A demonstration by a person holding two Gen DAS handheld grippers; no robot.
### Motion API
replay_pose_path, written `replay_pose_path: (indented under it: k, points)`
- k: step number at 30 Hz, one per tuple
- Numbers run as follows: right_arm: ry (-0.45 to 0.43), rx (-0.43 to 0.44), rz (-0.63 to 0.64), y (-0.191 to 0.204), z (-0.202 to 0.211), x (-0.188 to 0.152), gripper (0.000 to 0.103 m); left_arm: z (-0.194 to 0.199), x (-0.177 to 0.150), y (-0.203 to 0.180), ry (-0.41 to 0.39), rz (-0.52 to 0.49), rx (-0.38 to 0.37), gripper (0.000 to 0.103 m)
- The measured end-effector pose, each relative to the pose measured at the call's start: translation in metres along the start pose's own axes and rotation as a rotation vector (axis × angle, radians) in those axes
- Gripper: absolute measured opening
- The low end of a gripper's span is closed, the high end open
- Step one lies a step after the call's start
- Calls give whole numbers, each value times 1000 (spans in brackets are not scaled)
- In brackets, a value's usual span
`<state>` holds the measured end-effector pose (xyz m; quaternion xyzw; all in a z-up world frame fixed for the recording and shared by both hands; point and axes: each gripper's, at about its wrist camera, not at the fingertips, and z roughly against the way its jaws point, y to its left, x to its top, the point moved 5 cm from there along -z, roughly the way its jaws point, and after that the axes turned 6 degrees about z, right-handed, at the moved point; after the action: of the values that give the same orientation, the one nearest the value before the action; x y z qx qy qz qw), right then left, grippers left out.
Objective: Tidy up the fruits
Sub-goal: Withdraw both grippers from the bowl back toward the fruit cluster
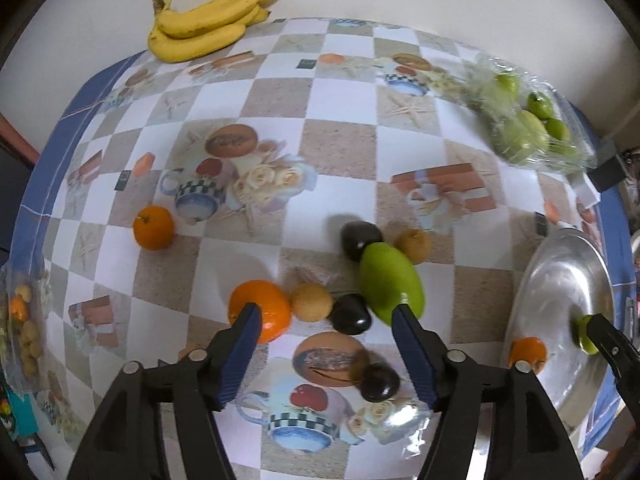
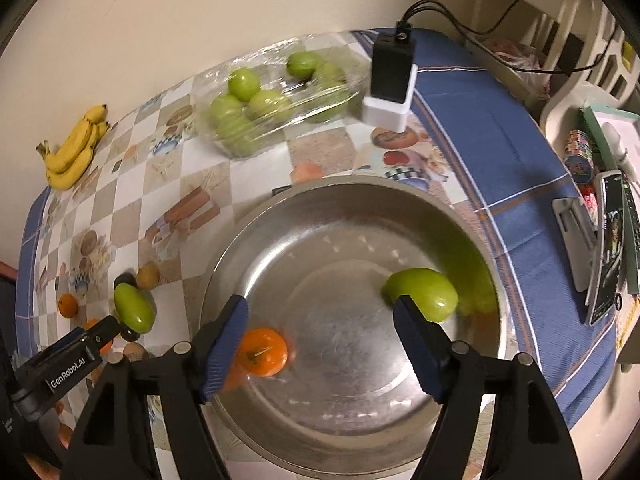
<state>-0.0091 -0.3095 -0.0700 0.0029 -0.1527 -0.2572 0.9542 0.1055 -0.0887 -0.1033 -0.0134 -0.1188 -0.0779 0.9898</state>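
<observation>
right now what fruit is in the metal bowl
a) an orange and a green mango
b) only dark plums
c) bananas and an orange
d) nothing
a: the right wrist view shows an orange and a green mango lying inside the metal bowl; the bananas sit far off by the wall.

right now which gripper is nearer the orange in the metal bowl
Right. The right gripper hangs open over the bowl, the orange beside its left finger. The left gripper is over the tablecloth, outside the bowl.
</observation>
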Motion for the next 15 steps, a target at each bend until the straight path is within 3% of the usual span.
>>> replay_pose_path:
  k: [4, 6, 15]
  points:
    - [2, 8, -3, 2, -4, -1, 80, -3, 1, 6, 5, 17, 6, 79]
    - [4, 13, -5, 2, -6, -2, 89, -4, 1, 9, 7, 31, 7, 81]
    - [-4, 57, 12, 14, -7, -2, 95, -4, 3, 23, 4, 81, 17, 90]
